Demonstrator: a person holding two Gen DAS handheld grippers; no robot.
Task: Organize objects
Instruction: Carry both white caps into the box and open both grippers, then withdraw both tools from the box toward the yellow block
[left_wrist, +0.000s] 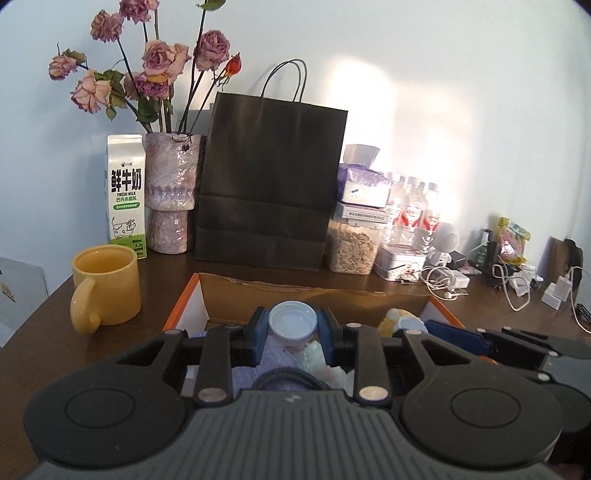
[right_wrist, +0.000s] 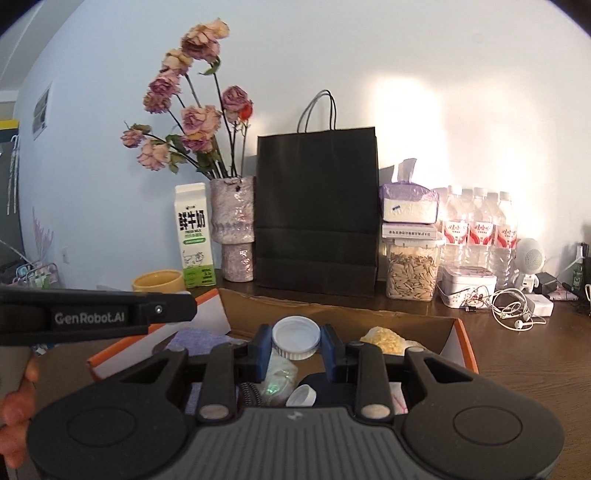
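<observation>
So both claws are clamped: left gripper (left_wrist: 292, 325) on a white-capped jar (left_wrist: 293, 322), right gripper (right_wrist: 295, 341) on a white lid (right_wrist: 296, 335), above the box (left_wrist: 314, 293). Next, probably set them down toward the 12 o'clock clutter.

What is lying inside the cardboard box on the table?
Inside the cardboard box lie a lilac cloth, something yellow, a small white cap and a clear bag. The hand-held grippers cover the rest.
</observation>
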